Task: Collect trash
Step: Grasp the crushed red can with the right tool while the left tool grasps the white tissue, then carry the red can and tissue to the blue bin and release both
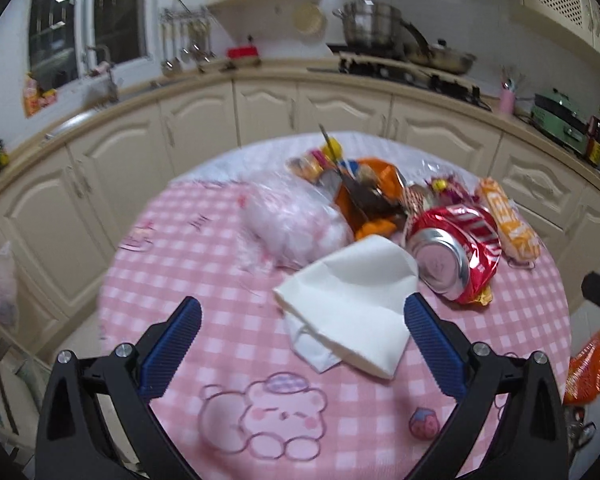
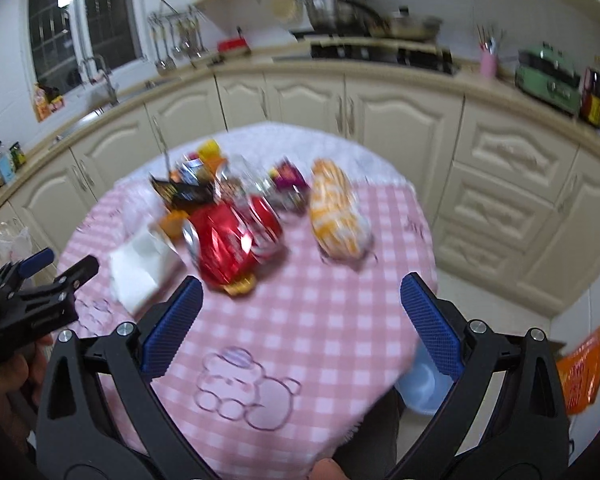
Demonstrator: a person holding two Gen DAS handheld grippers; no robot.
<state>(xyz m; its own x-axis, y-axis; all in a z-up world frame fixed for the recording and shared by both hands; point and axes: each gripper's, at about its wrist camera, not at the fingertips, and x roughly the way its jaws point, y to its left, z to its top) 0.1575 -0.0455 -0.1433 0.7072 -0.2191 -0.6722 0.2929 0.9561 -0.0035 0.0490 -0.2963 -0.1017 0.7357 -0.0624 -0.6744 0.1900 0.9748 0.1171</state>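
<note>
A folded white paper napkin (image 1: 348,308) lies on the pink checked tablecloth (image 1: 188,248), touching a crushed red aluminium can (image 1: 456,252) with crinkly wrappers and a yellow-striped snack packet (image 1: 508,220) heaped behind. The left gripper (image 1: 302,322) hovers just before the napkin, ribbed blue jaws spread wide and empty. The right gripper (image 2: 302,300) hangs over bare cloth, jaws equally spread.

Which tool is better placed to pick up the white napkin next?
Left. The left tool is open, with the white napkin lying close ahead between its fingers. The right tool is also open but faces bare tablecloth, with the napkin off to its left.
</note>
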